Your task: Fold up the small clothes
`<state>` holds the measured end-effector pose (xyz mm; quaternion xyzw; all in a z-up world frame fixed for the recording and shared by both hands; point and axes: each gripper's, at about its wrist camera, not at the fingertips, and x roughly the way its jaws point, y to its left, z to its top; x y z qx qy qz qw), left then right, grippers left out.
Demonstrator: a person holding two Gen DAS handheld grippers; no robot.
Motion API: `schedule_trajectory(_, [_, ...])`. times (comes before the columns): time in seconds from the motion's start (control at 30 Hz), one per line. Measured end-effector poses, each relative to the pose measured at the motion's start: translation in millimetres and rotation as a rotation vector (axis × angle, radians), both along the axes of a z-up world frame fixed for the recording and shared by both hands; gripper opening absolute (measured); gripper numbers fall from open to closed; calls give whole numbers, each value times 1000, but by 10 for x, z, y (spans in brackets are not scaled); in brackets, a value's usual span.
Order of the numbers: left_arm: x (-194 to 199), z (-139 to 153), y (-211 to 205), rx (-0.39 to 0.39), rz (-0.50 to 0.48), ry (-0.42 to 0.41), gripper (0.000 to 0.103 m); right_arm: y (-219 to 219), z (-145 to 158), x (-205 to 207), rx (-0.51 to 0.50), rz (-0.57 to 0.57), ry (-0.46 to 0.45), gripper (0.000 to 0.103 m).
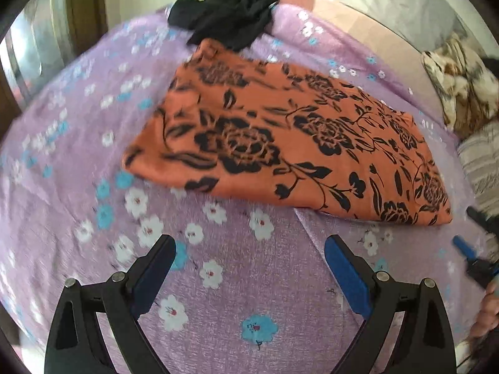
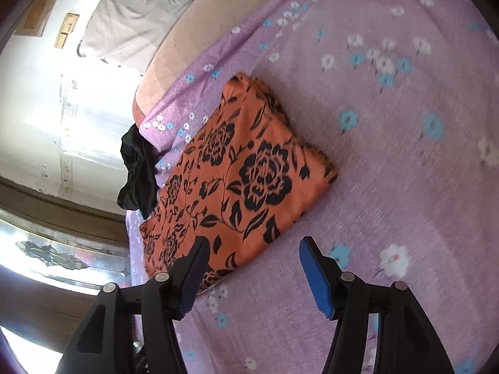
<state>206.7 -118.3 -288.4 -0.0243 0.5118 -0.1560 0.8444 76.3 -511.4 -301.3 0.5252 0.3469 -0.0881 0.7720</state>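
Note:
An orange cloth with black flowers point(image 1: 280, 143) lies folded into a flat rectangle on the purple flowered bedsheet point(image 1: 93, 143). My left gripper point(image 1: 249, 246) hangs open over bare sheet just short of the cloth's near edge, with nothing between its blue pads. In the right wrist view the same orange cloth point(image 2: 243, 180) lies ahead. My right gripper point(image 2: 254, 244) is open, its left finger point(image 2: 193, 268) over the cloth's near corner and its right finger over the bedsheet point(image 2: 405, 187). No pad presses on fabric. The right gripper point(image 1: 474, 255) also shows at the left wrist view's right edge.
A crumpled black garment point(image 1: 227, 15) point(image 2: 138, 177) lies at the cloth's far end, by the sheet's edge. A brown-and-cream patterned pillow point(image 1: 461, 84) and a striped fabric point(image 1: 480, 162) sit at the right. A person's hand point(image 1: 486, 308) shows at the lower right. Bare pink mattress point(image 2: 168, 62) lies beyond the sheet.

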Motion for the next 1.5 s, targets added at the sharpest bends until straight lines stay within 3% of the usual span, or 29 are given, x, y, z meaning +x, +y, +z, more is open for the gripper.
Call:
schedule_trajectory(0.27, [315, -139, 266, -136, 122, 111, 96, 184, -243, 372, 70, 37, 35, 64])
schedule_trajectory(0.37, [402, -141, 300, -189, 158, 99, 96, 170, -393, 467, 118, 3, 59, 64])
schedule_trajectory(0.63, [604, -191, 245, -313, 196, 57, 96, -46, -594, 480, 260, -145, -48, 66])
schedule_trajectory(0.77, [712, -219, 260, -413, 234, 34, 96, -163, -645, 461, 301, -225, -111, 66])
schedule_trajectory(0.83, [745, -225, 284, -459, 248, 22, 87, -216, -664, 480, 315, -246, -135, 66])
schedule_trajectory(0.9, [783, -236, 300, -467, 262, 25, 57, -262, -678, 503, 337, -258, -151, 66])
schedule_trajectory(1.0, [821, -208, 263, -451, 241, -3, 35, -337, -712, 508, 385, -279, -174, 65])
schedule_trajectory(1.07, [817, -188, 207, -410, 223, -25, 35, -382, -713, 532, 385, -268, -174, 65])
schedule_trajectory(1.13, [825, -220, 158, -378, 220, -17, 42, -413, -690, 578, 337, -235, -150, 60])
schedule_trajectory(1.2, [863, -306, 96, -384, 197, 28, 61, -416, -683, 642, 266, -223, -101, 42])
schedule_trajectory(1.23, [849, -304, 84, -380, 194, 13, 61, -411, -692, 663, 247, -217, -79, 24])
schedule_trajectory(1.27, [837, -285, 63, -368, 194, 0, 61, -424, -723, 676, 235, -214, -65, 17])
schedule_trajectory(1.33, [835, -280, 42, -356, 197, 8, 57, -426, -688, 694, 213, -208, -65, 16])
schedule_trajectory(1.37, [848, -276, 42, -353, 208, 12, 38, -411, -652, 708, 185, -202, -59, 16])
schedule_trajectory(1.4, [856, -274, 49, -352, 217, 14, 28, -388, -605, 715, 153, -196, -58, 15])
schedule_trajectory(1.5, [859, -222, 50, -364, 225, -1, 19, -319, -378, 712, 50, -175, -97, 14])
